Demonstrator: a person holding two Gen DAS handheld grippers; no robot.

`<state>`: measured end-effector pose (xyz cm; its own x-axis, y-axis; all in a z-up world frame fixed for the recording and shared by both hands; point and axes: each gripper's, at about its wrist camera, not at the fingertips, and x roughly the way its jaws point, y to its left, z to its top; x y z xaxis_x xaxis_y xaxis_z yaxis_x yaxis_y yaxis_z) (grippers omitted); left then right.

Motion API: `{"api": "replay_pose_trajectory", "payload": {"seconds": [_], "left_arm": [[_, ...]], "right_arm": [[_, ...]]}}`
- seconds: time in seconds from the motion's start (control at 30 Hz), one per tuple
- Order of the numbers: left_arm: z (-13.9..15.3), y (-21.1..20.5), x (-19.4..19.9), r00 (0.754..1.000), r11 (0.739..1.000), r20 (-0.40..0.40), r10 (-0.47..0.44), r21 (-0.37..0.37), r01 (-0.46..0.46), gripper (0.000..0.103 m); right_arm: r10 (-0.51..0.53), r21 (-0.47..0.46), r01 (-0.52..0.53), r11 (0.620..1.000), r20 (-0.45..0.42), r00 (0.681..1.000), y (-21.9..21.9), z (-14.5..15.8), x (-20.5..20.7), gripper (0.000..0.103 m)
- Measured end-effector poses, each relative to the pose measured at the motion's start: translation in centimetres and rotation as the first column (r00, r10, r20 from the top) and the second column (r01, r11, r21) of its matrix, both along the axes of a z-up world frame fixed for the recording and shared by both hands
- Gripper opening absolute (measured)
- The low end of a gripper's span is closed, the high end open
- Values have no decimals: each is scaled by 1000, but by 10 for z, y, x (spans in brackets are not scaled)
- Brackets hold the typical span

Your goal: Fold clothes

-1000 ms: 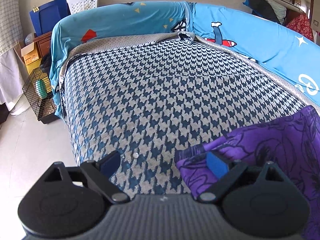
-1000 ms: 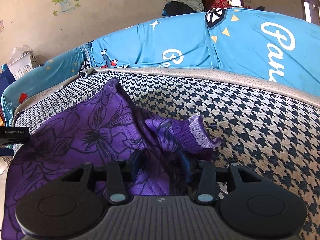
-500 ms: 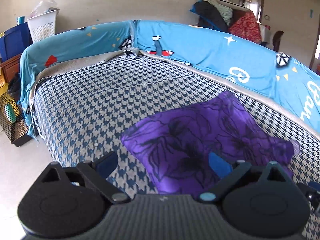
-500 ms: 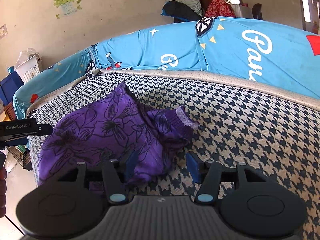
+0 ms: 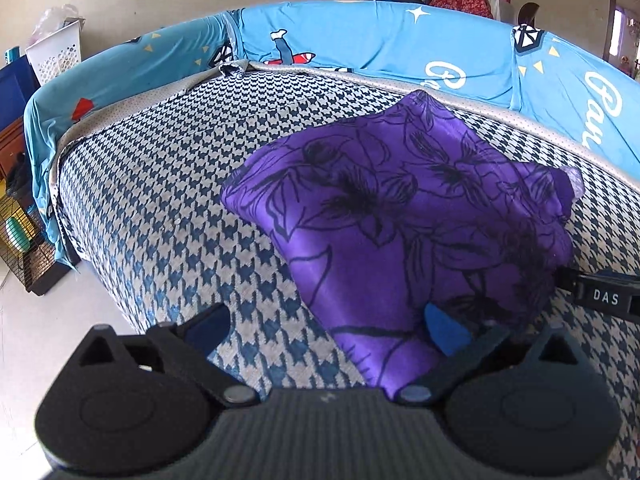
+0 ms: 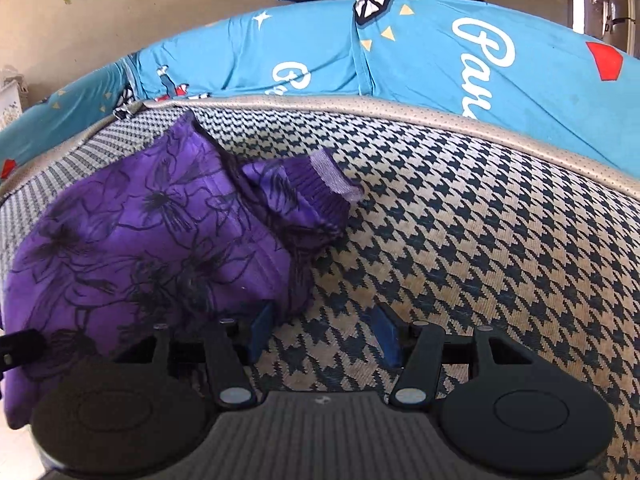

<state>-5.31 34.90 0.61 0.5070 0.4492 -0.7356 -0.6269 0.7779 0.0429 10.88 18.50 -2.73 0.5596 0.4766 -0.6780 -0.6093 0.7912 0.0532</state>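
Note:
A folded purple garment (image 5: 400, 216) with black flower outlines lies on the houndstooth sofa seat (image 5: 168, 168). It also shows in the right wrist view (image 6: 152, 240), with a ribbed cuff (image 6: 320, 184) sticking out at its right. My left gripper (image 5: 326, 330) is open at the garment's near edge, its right finger against the cloth. My right gripper (image 6: 324, 334) is open and empty, just right of the garment's near corner. Part of the right gripper (image 5: 600, 296) shows at the right edge of the left wrist view.
Blue printed cushions (image 5: 360, 44) line the sofa's back and left arm. A white laundry basket (image 5: 56, 56) and a wire cage (image 5: 20, 240) stand on the floor to the left. The sofa's front edge drops to a pale floor (image 5: 48, 312).
My right gripper let go of the garment and opened wide, drawing back to its right. My left gripper swung right, so the garment now fills its view.

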Motion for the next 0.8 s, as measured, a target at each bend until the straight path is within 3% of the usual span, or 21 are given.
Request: {"api": "replay_pose_trajectory", "payload": {"seconds": [0.13, 0.3, 0.43, 0.53, 0.8], "left_arm": [[-7, 1, 0, 1000, 1000, -15, 6, -14, -6, 103], [-1, 1, -8, 999, 997, 24, 45, -65, -43, 103], [6, -18, -15, 998, 996, 28, 64, -63, -62, 103], [10, -35, -18, 996, 993, 41, 74, -96, -69, 103], [17, -76, -18, 994, 991, 54, 96, -95, -91, 103]], "right_arm": [[12, -41, -11, 999, 13, 1000, 4, -4, 1, 59], [5, -9, -5, 1000, -54, 999, -11, 7, -1, 60], [35, 30, -32, 999, -97, 995, -28, 21, -12, 78], [76, 49, -71, 996, -111, 991, -42, 33, -25, 83], [148, 53, -143, 988, -126, 981, -74, 53, -42, 93]]}}
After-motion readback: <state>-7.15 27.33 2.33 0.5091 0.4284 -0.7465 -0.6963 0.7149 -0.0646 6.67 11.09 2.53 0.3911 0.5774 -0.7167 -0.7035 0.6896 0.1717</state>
